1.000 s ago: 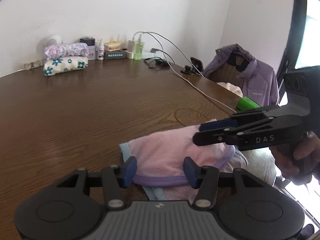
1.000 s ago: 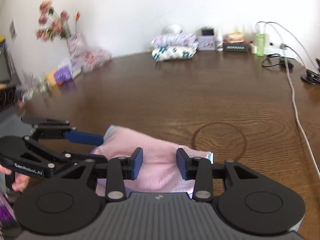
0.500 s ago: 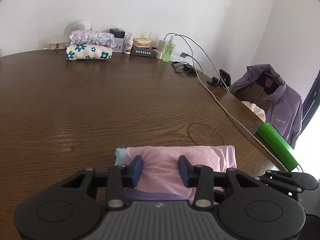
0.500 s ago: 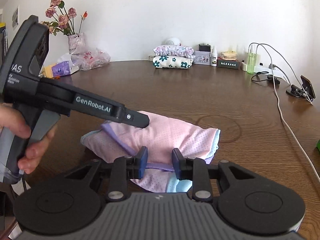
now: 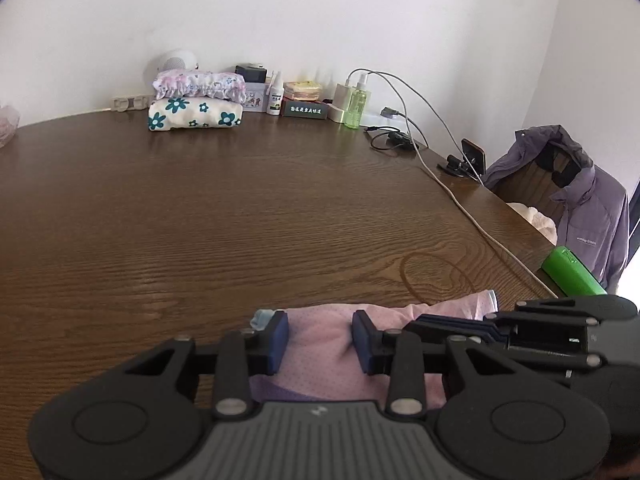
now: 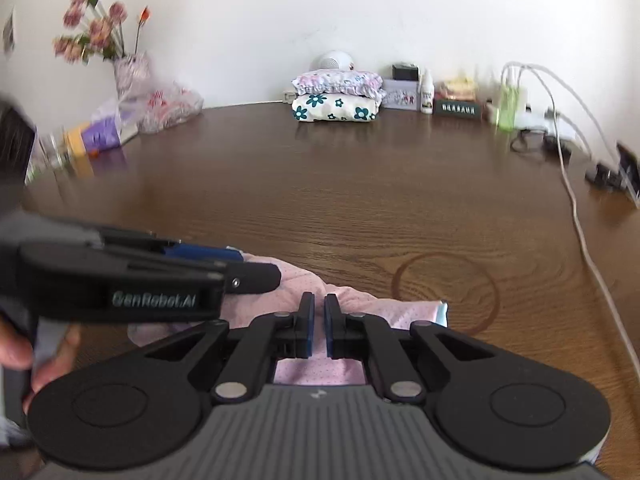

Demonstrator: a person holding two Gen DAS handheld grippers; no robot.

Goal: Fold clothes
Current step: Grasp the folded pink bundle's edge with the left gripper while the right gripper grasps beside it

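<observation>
A pink garment [image 5: 460,308] with a light blue edge lies bunched on the brown wooden table [image 5: 240,220], close to its near edge. My left gripper [image 5: 320,340] straddles the garment's left part, and its jaws are closing with pink cloth between the blue pads. The pads do not visibly press the cloth. In the right wrist view, the left gripper [image 6: 256,268] reaches in from the left over the garment [image 6: 400,308]. My right gripper [image 6: 319,312] is shut, pinching a ridge of the pink cloth. The left wrist view shows the right gripper [image 5: 420,320] from the side.
Two folded floral clothes [image 5: 196,114] are stacked at the far wall beside small bottles and boxes. A white cable [image 5: 460,208] runs along the right side. At the right edge are a green object [image 5: 572,272] and a purple jacket [image 5: 580,208] on a chair. A flower vase [image 6: 128,76] stands far left.
The right gripper's jaws have closed onto the pink cloth. The left gripper's jaws have narrowed around it. Both grippers have shifted and now sit side by side over the garment.
</observation>
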